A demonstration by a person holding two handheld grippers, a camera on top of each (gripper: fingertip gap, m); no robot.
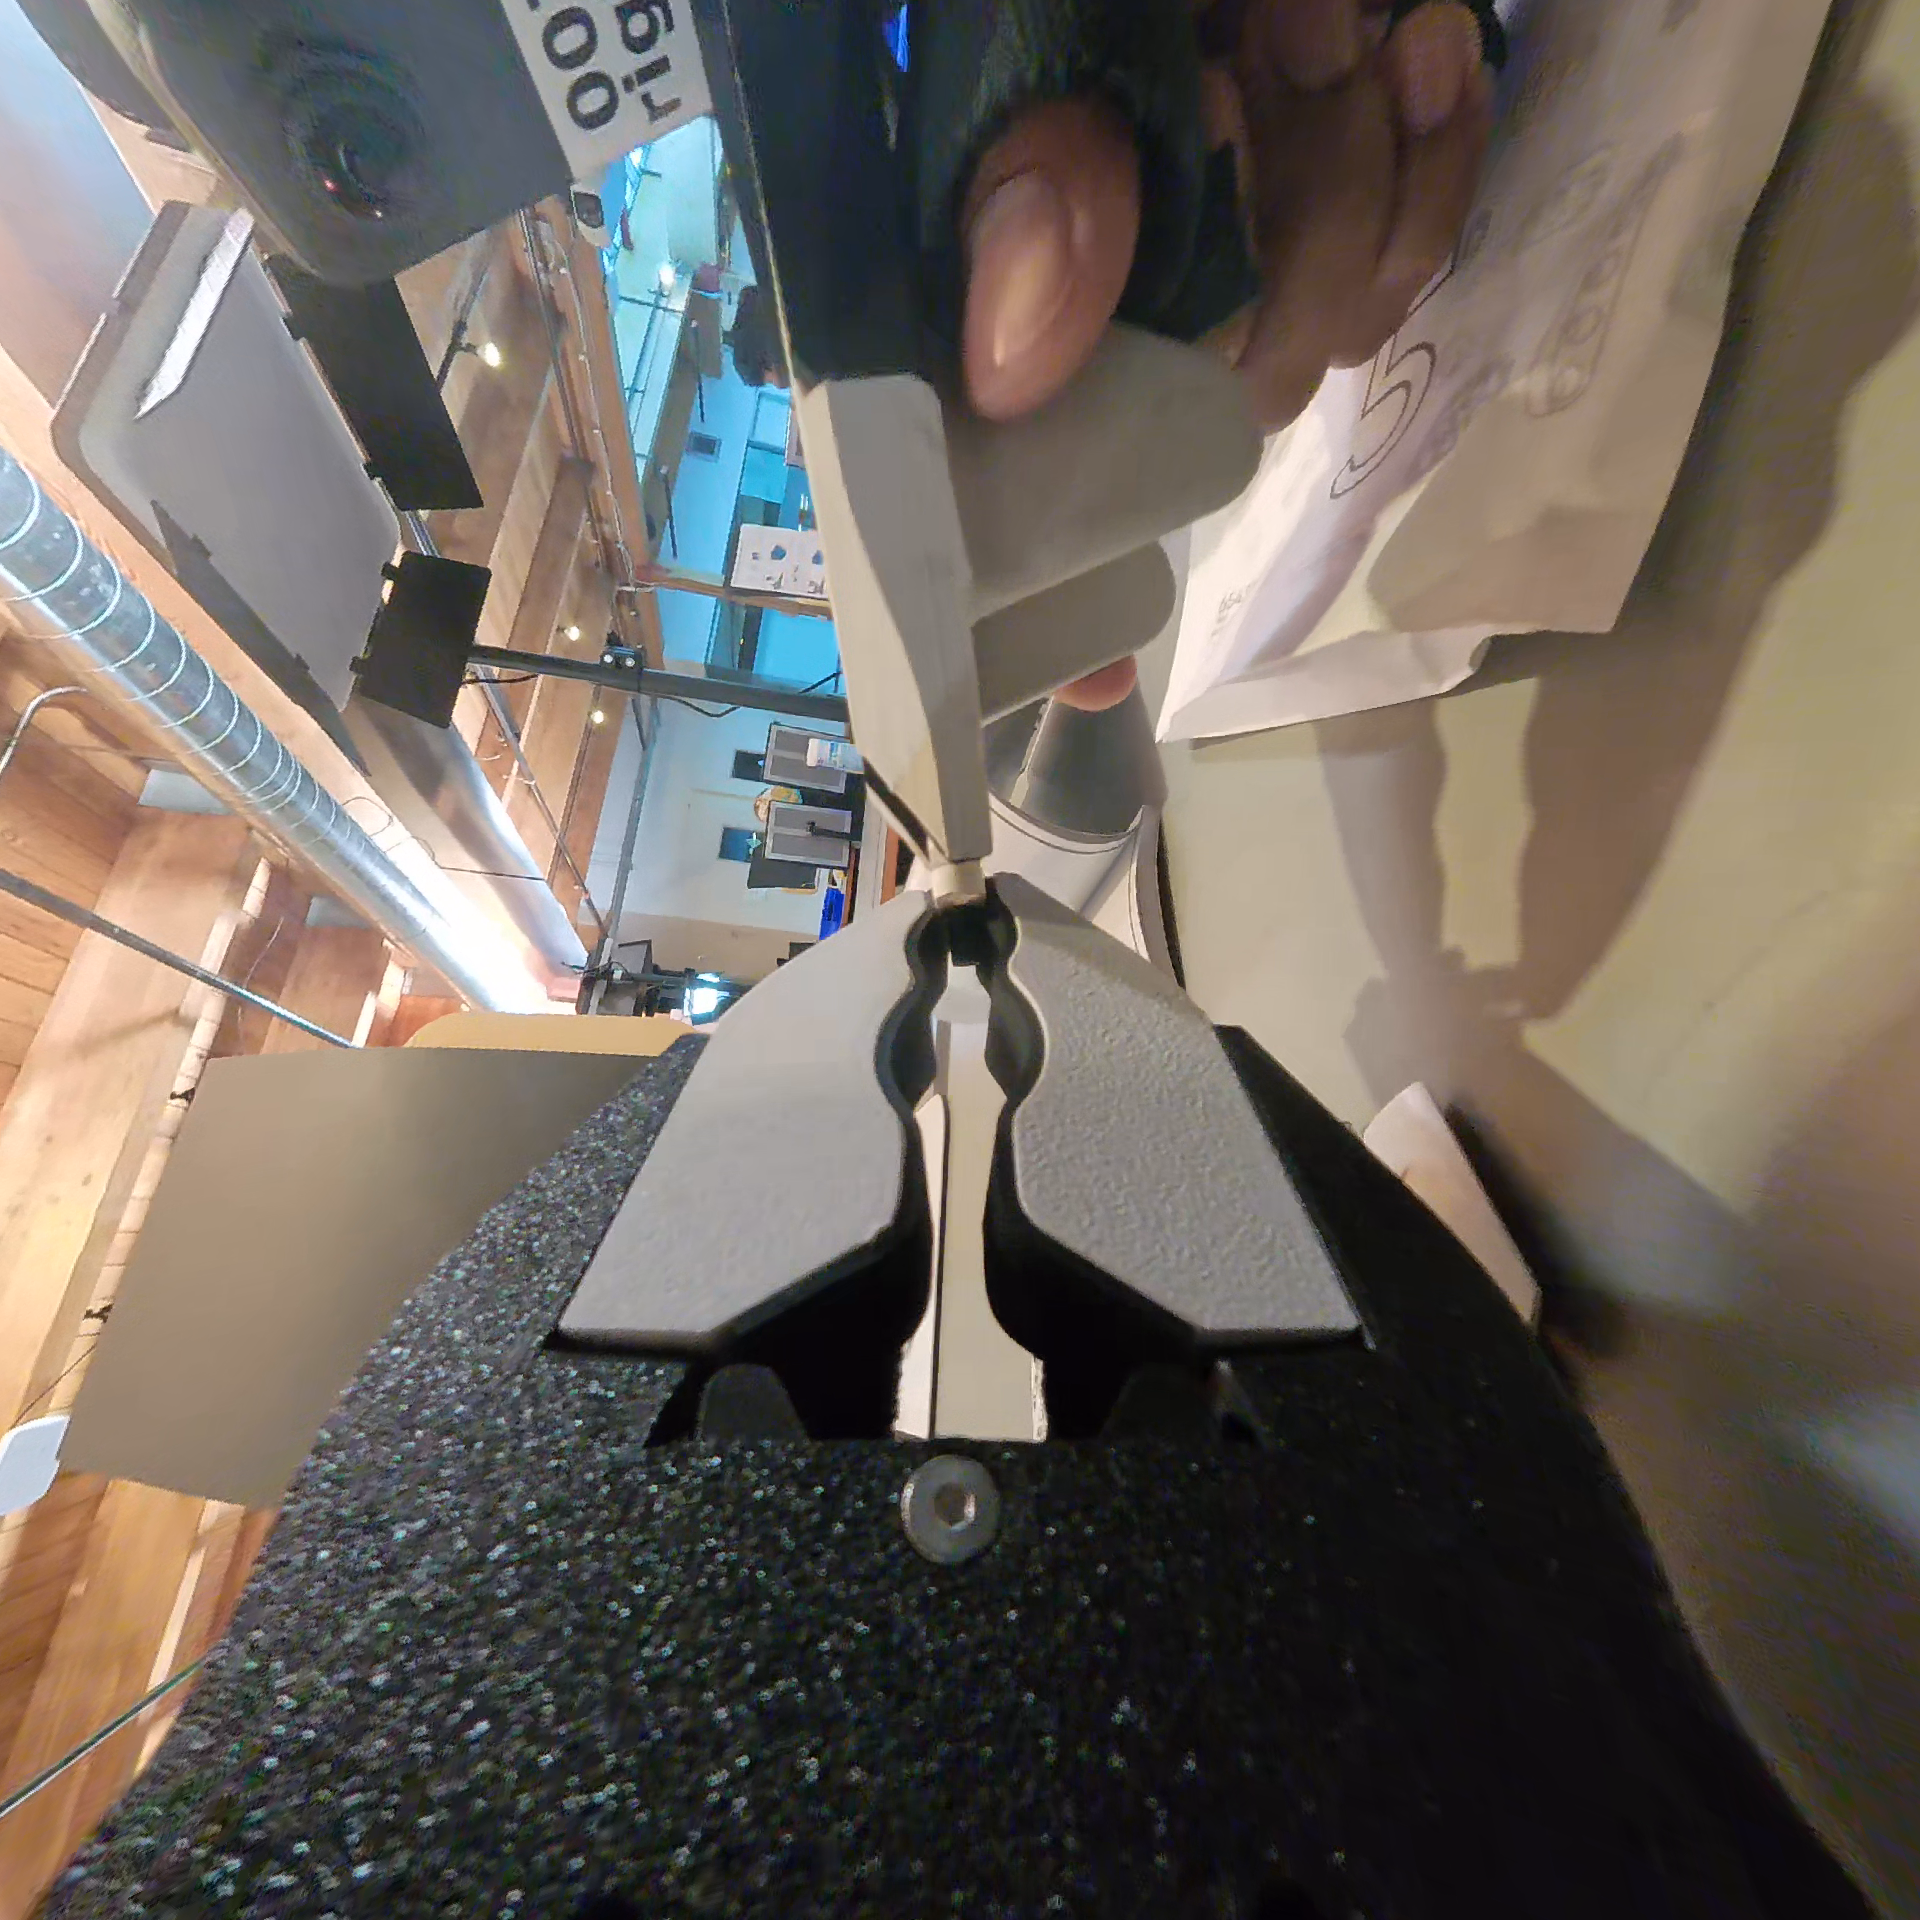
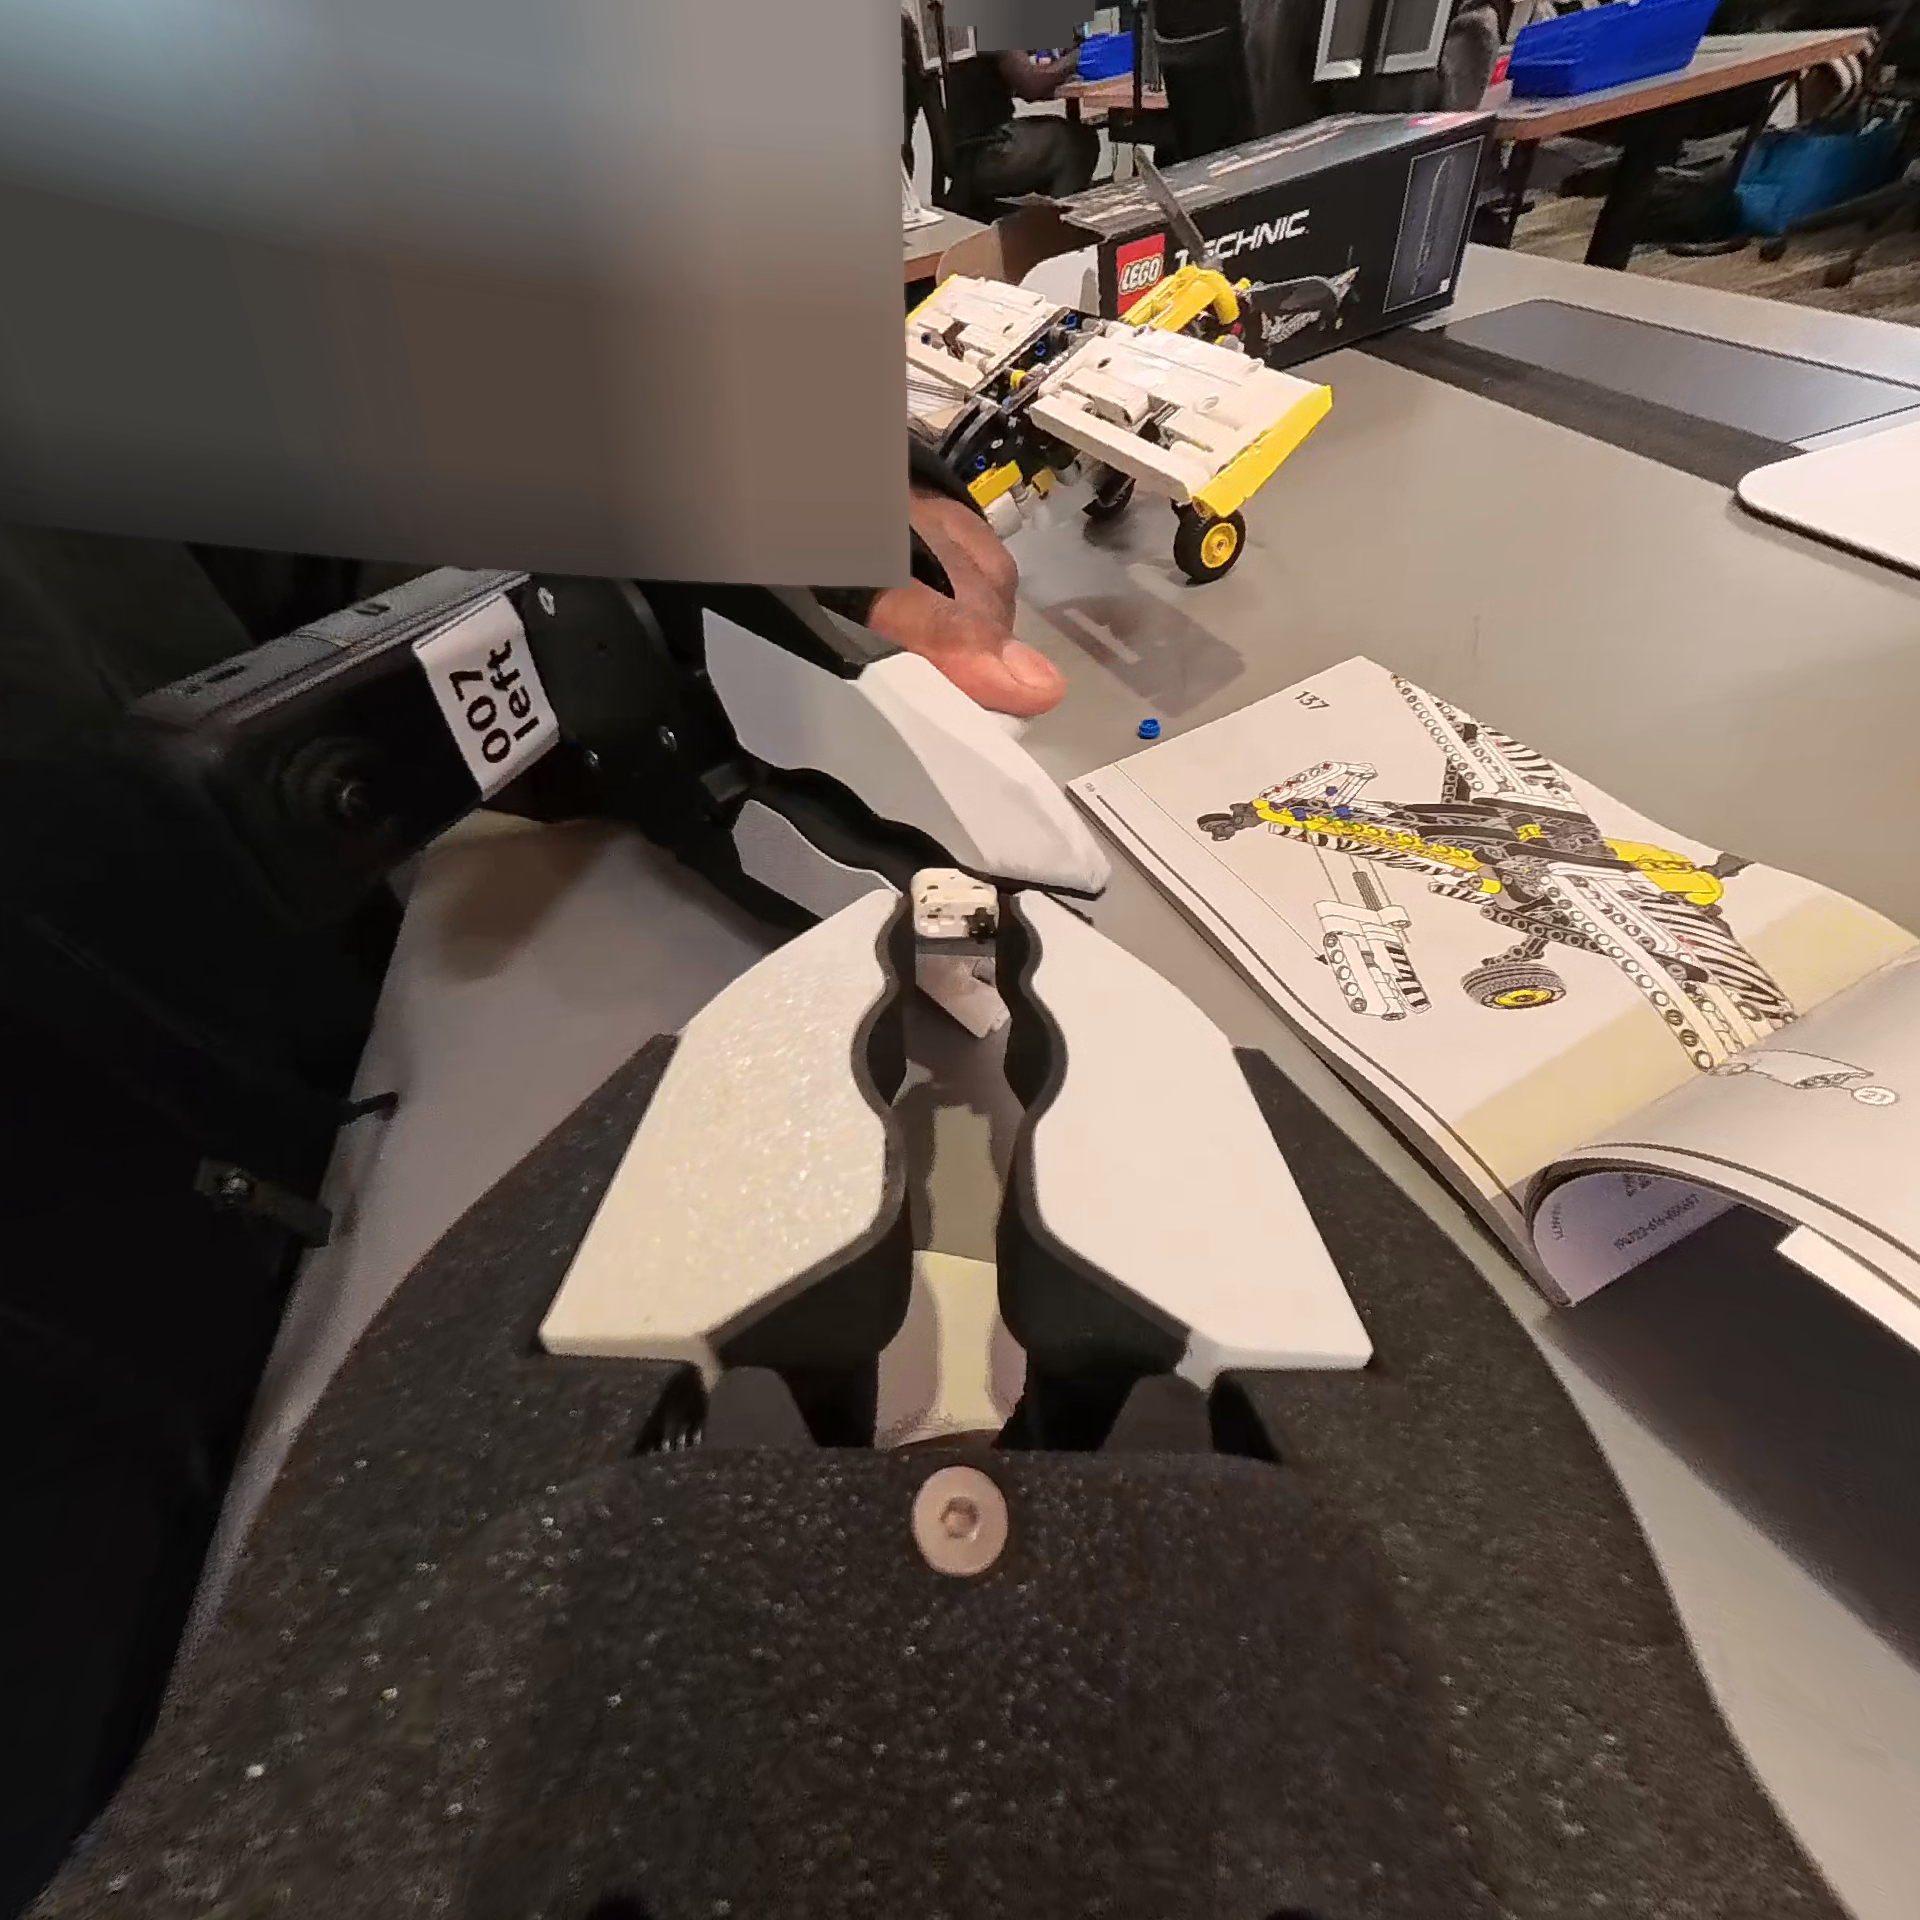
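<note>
Right wrist view: my right gripper (image 2: 954, 920) pinches a small white building-toy piece (image 2: 951, 906) between its fingertips; a black pin stub shows on the side of the piece, and more white parts of it hang down between the fingers. My left gripper (image 2: 1039, 883) comes in from the left, its white fingers (image 2: 977, 774) lying just beside and behind the piece, with my left hand (image 2: 977, 634) on top of it.

Left wrist view: my left gripper (image 1: 961, 925) is nearly pressed together, its tips closing on a small dark part (image 1: 961, 930) at the end of the white piece (image 1: 956, 883). The right gripper's grey fingers (image 1: 914, 665) reach down from above onto the same piece, my right hand (image 1: 1049, 260) around them. Whether the dark part is firmly gripped, I cannot tell.

Surroundings: on the grey counter (image 2: 1455, 613), to the right of the grippers, lies an open instruction booklet (image 2: 1507, 935). A tiny blue stud (image 2: 1147, 727) sits near its far corner. Farther back stands a white and yellow toy vehicle (image 2: 1122, 405), and behind it a black box (image 2: 1299, 239). A white paper bag (image 1: 1507, 436) lies on the counter in the left wrist view.
</note>
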